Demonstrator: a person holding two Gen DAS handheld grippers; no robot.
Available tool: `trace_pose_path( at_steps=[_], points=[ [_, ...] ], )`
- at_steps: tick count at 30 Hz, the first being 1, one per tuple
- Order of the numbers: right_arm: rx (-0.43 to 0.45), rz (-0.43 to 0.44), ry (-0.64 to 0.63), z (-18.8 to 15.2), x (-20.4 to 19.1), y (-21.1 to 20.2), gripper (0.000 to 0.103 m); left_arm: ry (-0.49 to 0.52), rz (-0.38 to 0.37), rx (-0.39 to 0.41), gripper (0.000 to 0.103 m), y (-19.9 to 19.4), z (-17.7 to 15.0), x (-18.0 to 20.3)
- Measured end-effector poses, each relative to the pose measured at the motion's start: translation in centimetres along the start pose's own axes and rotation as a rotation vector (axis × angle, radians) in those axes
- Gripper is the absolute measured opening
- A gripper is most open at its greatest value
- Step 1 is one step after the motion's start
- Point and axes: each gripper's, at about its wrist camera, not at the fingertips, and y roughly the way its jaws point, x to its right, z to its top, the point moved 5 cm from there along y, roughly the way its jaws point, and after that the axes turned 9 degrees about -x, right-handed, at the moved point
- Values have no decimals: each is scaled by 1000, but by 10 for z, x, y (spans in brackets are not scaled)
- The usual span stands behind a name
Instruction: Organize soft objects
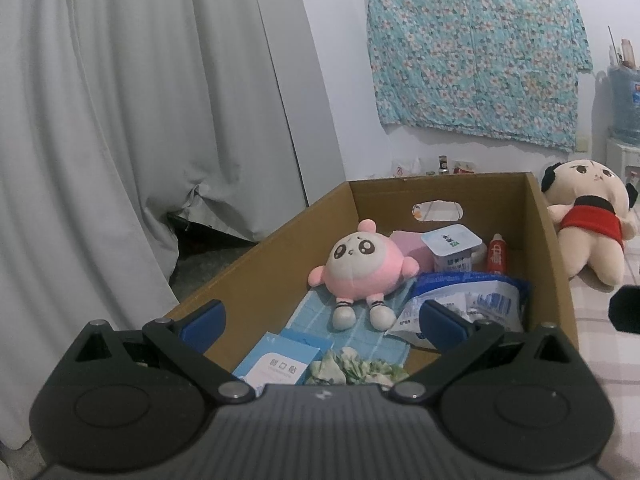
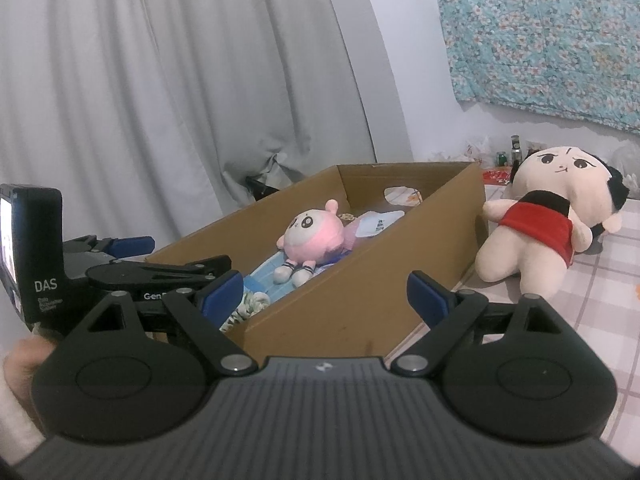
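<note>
We saw grey curtains (image 1: 120, 120) filling the left of both views, and a floral teal cloth (image 1: 476, 52) hung on the wall to the right. Below them an open cardboard box (image 2: 360, 296) sat on a pink checked sheet (image 2: 600, 308).

Outside the box, just beside its right wall, a large cream plush doll in a red top (image 2: 532, 232) lay on the sheet.

Inside, a pink-and-white plush (image 1: 360, 268) lay on its back on a light blue towel (image 1: 316, 312), roughly mid-box. Behind it we made out a pink block (image 1: 408, 250), a white sealed cup (image 1: 452, 252) and a small red tube (image 1: 496, 256). To its right lay a blue-and-white plastic pouch (image 1: 480, 300); at the near end were a pale blue carton (image 1: 280, 364) and a crumpled green-and-white cloth (image 1: 352, 368).

Our left gripper (image 1: 320, 320) hung over the near end of the box, jaws wide apart and holding nothing. Our right gripper (image 2: 326, 292) stood the same way, spread and empty, level with the box's near right wall. A hand (image 2: 24, 364) showed at the left edge of the right wrist view.
</note>
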Motion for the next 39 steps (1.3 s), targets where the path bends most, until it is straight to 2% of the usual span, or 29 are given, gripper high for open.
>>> trace_pose_path(
  at_steps=[11,22,39],
  points=[
    [-7,1,34,-3,8,6,89,-22,-19,-13,103,-2,-5,4],
    [-15,-9,-18,-5,2,10,89,-40,-25,-16,103,-5,-8,5],
    [-7,-2,-1,-3,5,6,89,-43,-26,-21,103,-5,-7,2]
  ],
)
